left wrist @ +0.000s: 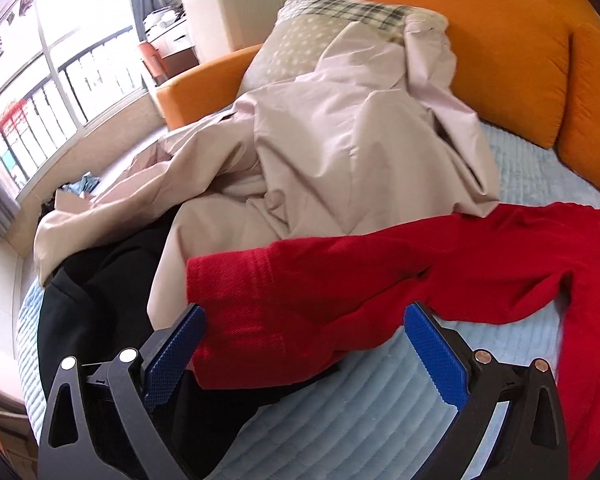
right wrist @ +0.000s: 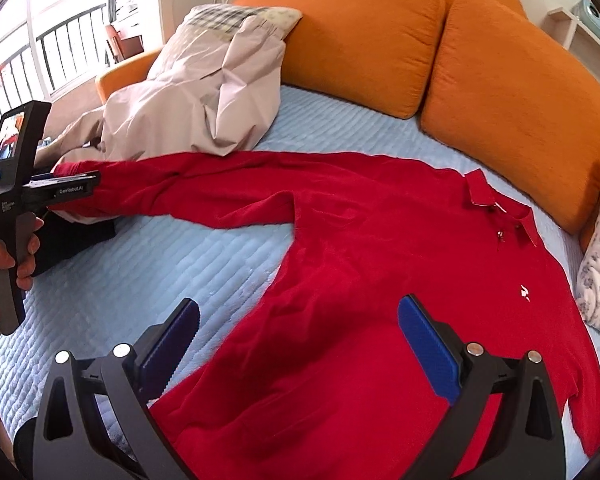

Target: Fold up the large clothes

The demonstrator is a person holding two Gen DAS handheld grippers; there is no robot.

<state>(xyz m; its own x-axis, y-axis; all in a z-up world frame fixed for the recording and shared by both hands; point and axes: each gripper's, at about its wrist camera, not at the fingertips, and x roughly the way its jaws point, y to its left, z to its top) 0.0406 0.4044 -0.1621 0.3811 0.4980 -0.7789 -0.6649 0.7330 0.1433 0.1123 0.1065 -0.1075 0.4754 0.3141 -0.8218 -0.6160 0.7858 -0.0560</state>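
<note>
- The red sweater (right wrist: pixel 380 264) lies spread flat on the pale blue mattress (right wrist: pixel 148 264), collar toward the orange cushions (right wrist: pixel 500 92).
- Its sleeve cuff (left wrist: pixel 236 304) lies between the wide-apart fingers of the left gripper (left wrist: pixel 300 344).
- The right gripper (right wrist: pixel 300 344) hovers wide over the sweater's body.
- A beige coat (left wrist: pixel 340 140) lies crumpled beside the sleeve.

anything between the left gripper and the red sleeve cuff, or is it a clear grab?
Nothing visible blocks it. The left gripper is open, with the red sweater sleeve cuff right at its fingers. The beige jacket lies behind the cuff and a black garment beneath and beside it, so a deep grab might catch those.
</note>
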